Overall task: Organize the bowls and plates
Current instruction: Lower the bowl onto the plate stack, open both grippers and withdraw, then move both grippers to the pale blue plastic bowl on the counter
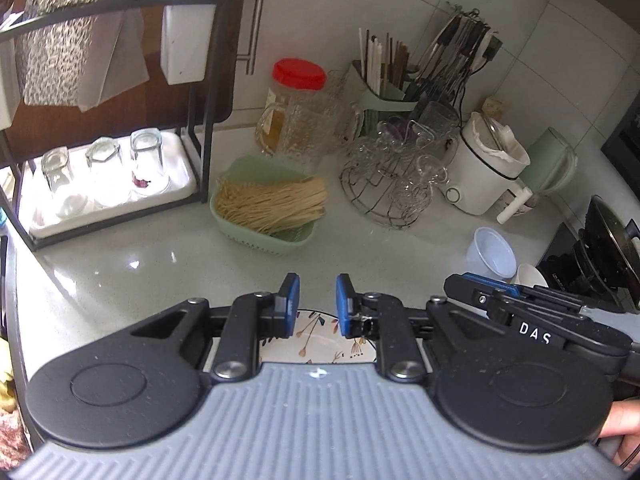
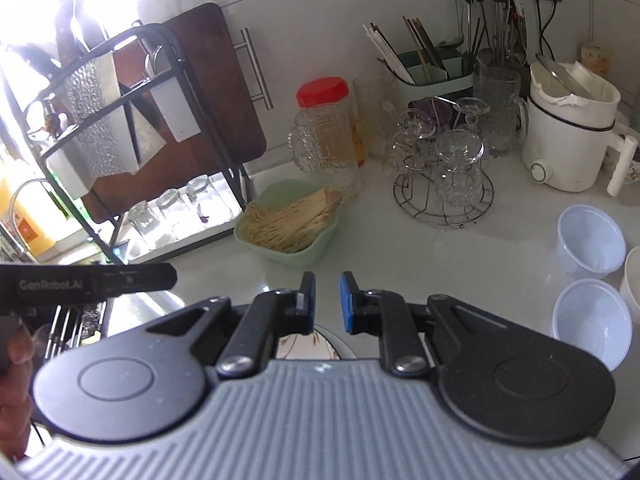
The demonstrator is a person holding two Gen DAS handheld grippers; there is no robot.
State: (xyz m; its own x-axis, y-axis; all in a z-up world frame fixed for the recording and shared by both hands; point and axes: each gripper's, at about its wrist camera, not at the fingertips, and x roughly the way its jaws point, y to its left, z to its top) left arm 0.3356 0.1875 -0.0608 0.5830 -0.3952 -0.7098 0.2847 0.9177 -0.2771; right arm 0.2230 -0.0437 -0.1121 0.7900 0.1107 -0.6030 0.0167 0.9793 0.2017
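Observation:
A white plate with a floral pattern point(image 1: 320, 340) lies on the counter just below my left gripper point(image 1: 318, 304); it also shows under my right gripper point(image 2: 327, 300) as a sliver point(image 2: 316, 346). Both grippers hover above it, jaws slightly apart with nothing between them. Two translucent plastic bowls point(image 2: 590, 242) point(image 2: 590, 320) sit on the counter at the right, with a white bowl's rim point(image 2: 632, 276) beside them. In the left wrist view one plastic bowl point(image 1: 494, 254) and a white bowl point(image 1: 530, 276) show beyond the right gripper's body point(image 1: 520, 304).
A black dish rack point(image 1: 192, 128) with upturned glasses stands at the left. A green basket of dry noodles point(image 1: 268, 204), glass mugs, a wire glass stand point(image 1: 394, 180), a utensil holder, a white electric pot point(image 1: 486, 168) and a wok point(image 1: 612, 236) crowd the counter.

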